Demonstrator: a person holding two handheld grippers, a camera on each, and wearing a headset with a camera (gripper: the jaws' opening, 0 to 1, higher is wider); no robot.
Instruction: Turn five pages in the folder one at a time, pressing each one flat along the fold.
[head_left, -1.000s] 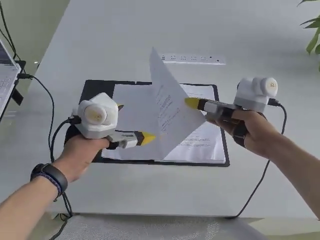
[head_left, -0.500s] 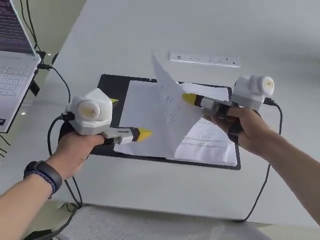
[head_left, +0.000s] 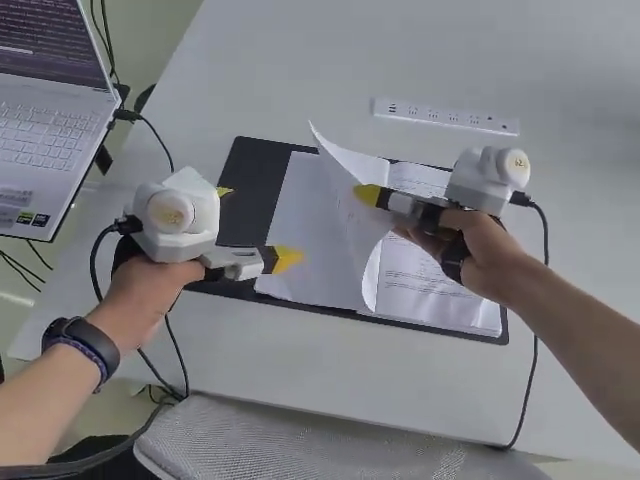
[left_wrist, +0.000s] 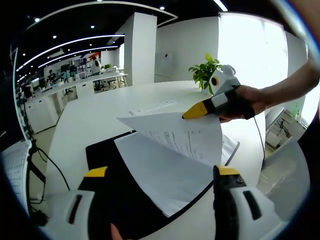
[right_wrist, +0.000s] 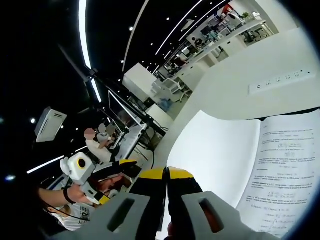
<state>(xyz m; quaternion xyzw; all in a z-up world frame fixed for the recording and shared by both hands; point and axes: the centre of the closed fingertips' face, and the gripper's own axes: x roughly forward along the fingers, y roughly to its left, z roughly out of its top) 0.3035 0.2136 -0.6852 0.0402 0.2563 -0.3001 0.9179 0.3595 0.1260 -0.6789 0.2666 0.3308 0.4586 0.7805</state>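
on the white workbench (head_left: 300, 70), beside a laptop (head_left: 45, 100), the black folder (head_left: 250, 170) is lying open in front of me. my right gripper (head_left: 366, 194) is pinching its jaws closed on the top edge of a page (head_left: 345, 238), which is arching over the fold. my left gripper (left_wrist: 157, 172) is hovering at the folder's near left edge, jaws wide apart and empty.

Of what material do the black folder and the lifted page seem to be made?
Lifted page: thin white paper, matte. It curls where the right gripper pinches it. Black folder: perhaps plastic or coated board, matte. It lies flat and shows no glare.
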